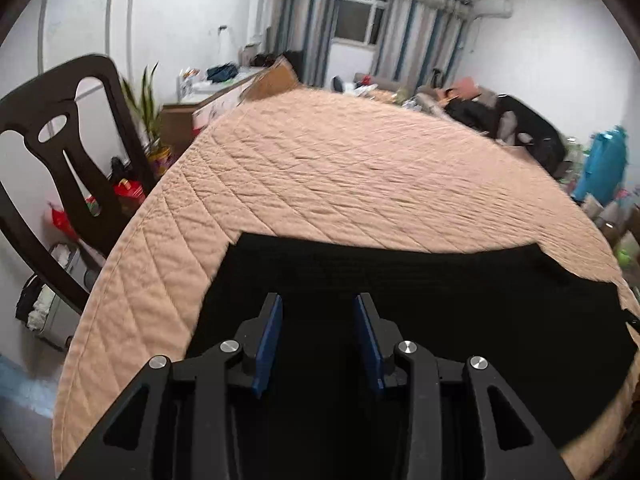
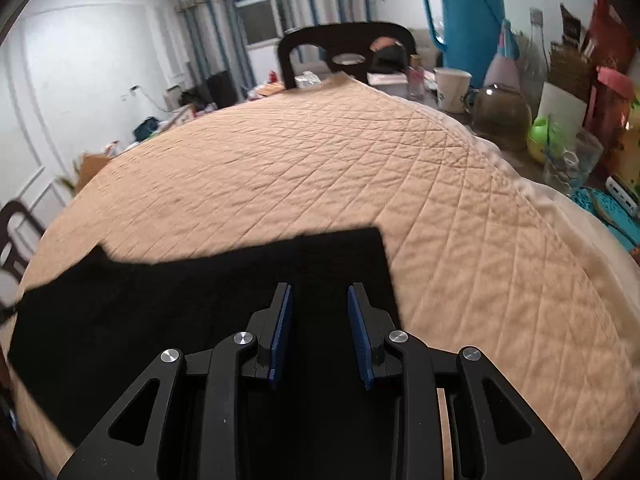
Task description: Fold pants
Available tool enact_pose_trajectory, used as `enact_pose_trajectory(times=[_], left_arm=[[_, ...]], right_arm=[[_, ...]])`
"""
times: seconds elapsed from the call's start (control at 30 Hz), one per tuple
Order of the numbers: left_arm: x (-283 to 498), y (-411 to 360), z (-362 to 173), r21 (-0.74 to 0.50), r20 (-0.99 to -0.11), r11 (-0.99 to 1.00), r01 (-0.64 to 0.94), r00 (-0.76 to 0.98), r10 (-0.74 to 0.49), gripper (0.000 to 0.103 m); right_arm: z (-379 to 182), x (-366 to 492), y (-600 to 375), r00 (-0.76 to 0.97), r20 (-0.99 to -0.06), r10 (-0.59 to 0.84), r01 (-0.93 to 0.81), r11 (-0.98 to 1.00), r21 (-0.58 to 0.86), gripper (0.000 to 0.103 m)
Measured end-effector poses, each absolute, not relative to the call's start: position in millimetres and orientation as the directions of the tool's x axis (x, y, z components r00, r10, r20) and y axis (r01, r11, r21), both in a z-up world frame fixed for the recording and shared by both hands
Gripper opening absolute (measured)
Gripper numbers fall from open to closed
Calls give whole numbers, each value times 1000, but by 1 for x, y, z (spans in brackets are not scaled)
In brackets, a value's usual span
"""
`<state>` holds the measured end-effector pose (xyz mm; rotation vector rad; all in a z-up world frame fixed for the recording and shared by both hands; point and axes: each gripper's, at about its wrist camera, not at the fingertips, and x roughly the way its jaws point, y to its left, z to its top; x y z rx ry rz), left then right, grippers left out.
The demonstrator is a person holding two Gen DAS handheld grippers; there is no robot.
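Note:
Black pants lie flat on a tan quilted cover near the table's front edge. My left gripper is open and empty, its blue pads hovering over the left part of the pants. In the right wrist view the pants stretch from the left edge to a square end at centre. My right gripper is open and empty above that right end. Whether either gripper touches the cloth cannot be told.
A dark wooden chair stands left of the table; another chair stands at the far side. A blue thermos, a paper cup, a glass pot and other clutter crowd the table's right edge beyond the quilted cover.

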<state>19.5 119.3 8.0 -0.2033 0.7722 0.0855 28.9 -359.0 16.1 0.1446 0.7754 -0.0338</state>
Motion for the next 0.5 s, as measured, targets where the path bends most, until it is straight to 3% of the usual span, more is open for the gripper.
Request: enact_pose_trajectory(times=[0.2, 0.4, 0.5], left_arm=[[-25, 91, 12, -173, -649, 983, -58, 758, -69, 41], [-46, 89, -5, -130, -665, 988, -80, 746, -27, 41], [-55, 96, 2, -145, -656, 983, -111, 755, -11, 41]], right_arm=[[5, -22, -320, 736, -675, 53, 4, 997, 83, 31], [-2, -26, -325, 734, -672, 100, -5, 990, 142, 34], [5, -27, -316, 718, -693, 60, 6, 996, 92, 34]])
